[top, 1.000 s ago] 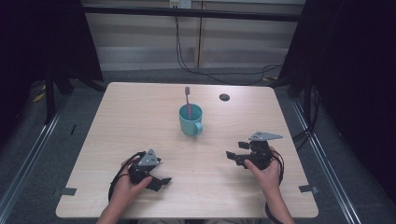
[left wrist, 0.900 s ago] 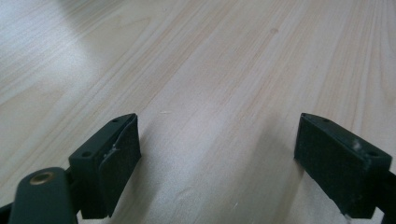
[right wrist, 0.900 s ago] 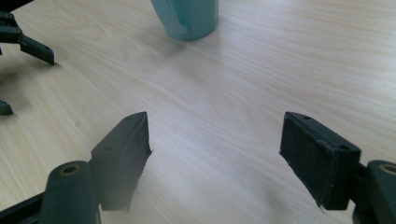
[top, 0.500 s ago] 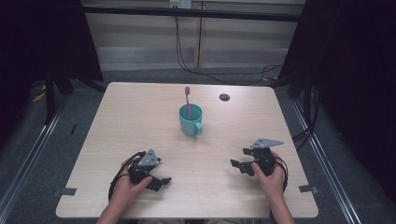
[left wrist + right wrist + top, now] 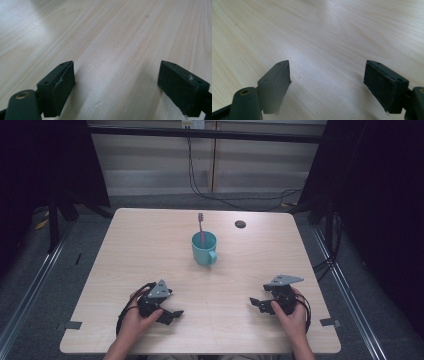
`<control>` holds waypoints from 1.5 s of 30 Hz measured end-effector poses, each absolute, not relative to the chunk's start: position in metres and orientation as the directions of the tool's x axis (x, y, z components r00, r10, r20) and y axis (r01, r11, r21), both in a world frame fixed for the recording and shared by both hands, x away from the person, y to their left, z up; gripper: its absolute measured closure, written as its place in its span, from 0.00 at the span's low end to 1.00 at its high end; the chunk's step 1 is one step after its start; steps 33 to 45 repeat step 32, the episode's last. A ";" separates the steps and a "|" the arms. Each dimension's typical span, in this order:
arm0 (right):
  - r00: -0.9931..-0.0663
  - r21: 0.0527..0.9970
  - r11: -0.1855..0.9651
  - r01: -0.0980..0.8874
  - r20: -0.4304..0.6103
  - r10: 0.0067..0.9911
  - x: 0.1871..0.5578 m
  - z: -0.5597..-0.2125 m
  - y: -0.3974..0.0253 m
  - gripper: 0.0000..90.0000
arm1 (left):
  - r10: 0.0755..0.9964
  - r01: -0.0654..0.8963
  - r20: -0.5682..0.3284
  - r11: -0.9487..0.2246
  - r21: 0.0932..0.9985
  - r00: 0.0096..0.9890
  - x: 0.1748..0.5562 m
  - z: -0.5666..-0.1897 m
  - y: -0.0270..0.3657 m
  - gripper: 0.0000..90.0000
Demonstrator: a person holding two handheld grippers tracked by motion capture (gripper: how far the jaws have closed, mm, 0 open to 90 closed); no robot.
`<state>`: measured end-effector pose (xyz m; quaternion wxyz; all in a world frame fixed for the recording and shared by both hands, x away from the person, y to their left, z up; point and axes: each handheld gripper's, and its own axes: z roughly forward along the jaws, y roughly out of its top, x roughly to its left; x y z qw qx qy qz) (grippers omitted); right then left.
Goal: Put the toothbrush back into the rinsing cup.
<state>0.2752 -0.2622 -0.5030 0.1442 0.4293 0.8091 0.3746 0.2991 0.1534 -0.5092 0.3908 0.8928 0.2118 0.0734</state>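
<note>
A teal cup (image 5: 204, 249) stands upright near the middle of the light wooden table (image 5: 150, 250), and a pink toothbrush (image 5: 201, 223) stands in it with its head up. My left gripper (image 5: 169, 315) (image 5: 116, 87) rests low near the front left of the table, held by a hand, its jaws wide apart over bare wood. My right gripper (image 5: 260, 305) (image 5: 327, 85) sits near the front right, also held by a hand and open with nothing between its jaws. Both grippers are well short of the cup.
A small dark round spot (image 5: 240, 224) lies on the table behind and to the right of the cup. Cables (image 5: 200, 175) trail on the floor behind the table. Dark curtains flank both sides.
My right gripper has drawn back toward the front edge and come down closer to the tabletop. The left gripper, the cup and the toothbrush have not moved.
</note>
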 end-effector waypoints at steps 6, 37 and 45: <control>-0.590 0.726 0.357 0.588 0.083 0.803 0.273 -0.506 -0.263 0.23 | 0.436 0.321 -0.034 -0.605 0.729 0.900 0.299 -0.509 0.153 0.16; -0.600 0.722 0.400 0.564 0.026 0.799 0.266 -0.511 -0.258 0.17 | 0.436 0.321 -0.034 -0.605 0.729 0.899 0.299 -0.509 0.153 0.16; -0.600 0.722 0.400 0.564 0.026 0.799 0.266 -0.511 -0.258 0.17 | 0.436 0.321 -0.034 -0.605 0.729 0.899 0.299 -0.509 0.153 0.16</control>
